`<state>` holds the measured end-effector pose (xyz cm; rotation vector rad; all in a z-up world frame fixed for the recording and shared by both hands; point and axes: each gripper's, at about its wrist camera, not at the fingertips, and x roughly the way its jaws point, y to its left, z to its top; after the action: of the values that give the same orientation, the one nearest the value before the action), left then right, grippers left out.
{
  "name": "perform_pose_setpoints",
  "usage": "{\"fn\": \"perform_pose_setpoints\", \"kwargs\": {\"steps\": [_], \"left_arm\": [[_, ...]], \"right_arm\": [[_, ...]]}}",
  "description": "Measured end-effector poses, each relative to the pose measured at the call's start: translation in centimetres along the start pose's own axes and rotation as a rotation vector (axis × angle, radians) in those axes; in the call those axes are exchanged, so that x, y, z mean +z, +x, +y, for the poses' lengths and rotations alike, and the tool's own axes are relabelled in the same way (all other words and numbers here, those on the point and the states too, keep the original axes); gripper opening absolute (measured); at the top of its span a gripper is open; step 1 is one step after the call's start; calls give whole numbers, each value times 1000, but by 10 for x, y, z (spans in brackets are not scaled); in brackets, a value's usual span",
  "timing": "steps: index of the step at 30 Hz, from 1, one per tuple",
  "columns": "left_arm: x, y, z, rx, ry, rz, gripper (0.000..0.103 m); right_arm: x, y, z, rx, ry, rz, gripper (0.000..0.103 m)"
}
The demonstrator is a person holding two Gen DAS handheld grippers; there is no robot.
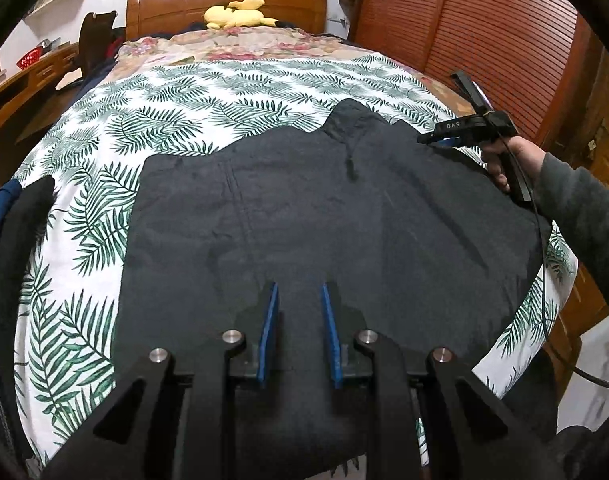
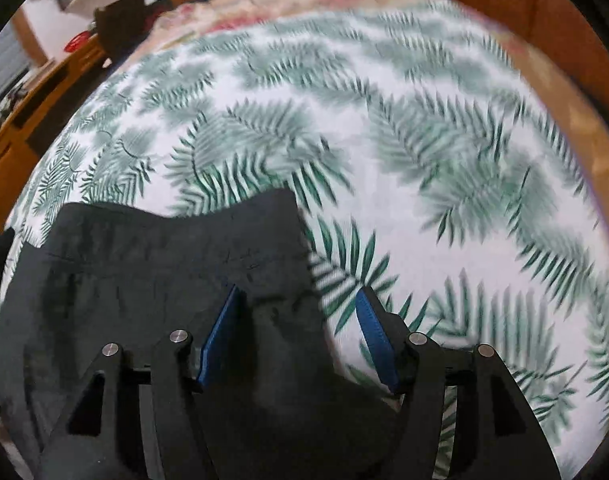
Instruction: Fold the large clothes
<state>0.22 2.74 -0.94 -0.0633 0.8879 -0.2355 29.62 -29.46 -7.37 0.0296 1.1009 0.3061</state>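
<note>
A large black garment (image 1: 304,208) lies spread flat on a bed with a white, green-leaf sheet (image 1: 208,96). My left gripper (image 1: 299,292) is open above the garment's near middle, its blue pads apart with nothing between them. My right gripper (image 1: 432,139) shows in the left wrist view at the garment's far right edge, held by a hand. In the blurred right wrist view the right gripper (image 2: 298,300) is open over the garment's right edge (image 2: 184,264), one finger above the cloth, the other above the sheet (image 2: 444,184).
A yellow plush toy (image 1: 240,16) lies by the wooden headboard (image 1: 224,0) on a floral cover. A dark cloth pile (image 1: 12,240) sits at the bed's left edge. A wooden desk (image 1: 28,80) stands left, a slatted wooden wardrobe (image 1: 484,32) right.
</note>
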Motion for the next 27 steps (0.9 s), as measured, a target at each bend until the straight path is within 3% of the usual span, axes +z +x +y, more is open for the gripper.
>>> {"fn": "perform_pose_setpoints", "kwargs": {"steps": [1, 2, 3, 5, 7, 8, 10, 14, 15, 16, 18, 19, 24, 27], "left_arm": [[-1, 1, -1, 3, 2, 5, 20], [-1, 2, -2, 7, 5, 8, 20], [-1, 2, -3, 10, 8, 9, 20], [-3, 2, -4, 14, 6, 11, 20], [-6, 3, -4, 11, 1, 13, 20], [-7, 2, -3, 12, -5, 15, 20], [-10, 1, -3, 10, -15, 18, 20], [-15, -7, -3, 22, -22, 11, 20], [-16, -9, -3, 23, -23, 9, 20], [-18, -12, -3, 23, -25, 5, 20], [-20, -16, -3, 26, -27, -1, 20], [-21, -18, -3, 27, -28, -5, 20], [-27, -27, -4, 33, -27, -16, 20], [-34, -33, -3, 43, -25, -17, 20]], "right_arm": [[-2, 4, -3, 40, 11, 18, 48], [-4, 6, -4, 93, 10, 28, 34], [-5, 4, -3, 103, -1, 16, 11], [-8, -6, 1, 109, -49, -20, 6], [-9, -26, 2, 7, -72, -115, 5], [-9, -42, -5, -55, -23, -175, 3], [-10, -58, -13, -79, 28, -209, 3], [-16, -77, -12, -166, -38, -218, 4], [-20, -86, -13, -146, -45, -222, 7], [-24, -93, -14, -119, -52, -222, 12], [-35, -106, -13, -112, -81, -231, 42], [-43, -114, -9, -121, -103, -242, 45], [-98, -143, 27, -131, -223, -288, 47], [-134, -151, 50, -88, -263, -284, 47]]}}
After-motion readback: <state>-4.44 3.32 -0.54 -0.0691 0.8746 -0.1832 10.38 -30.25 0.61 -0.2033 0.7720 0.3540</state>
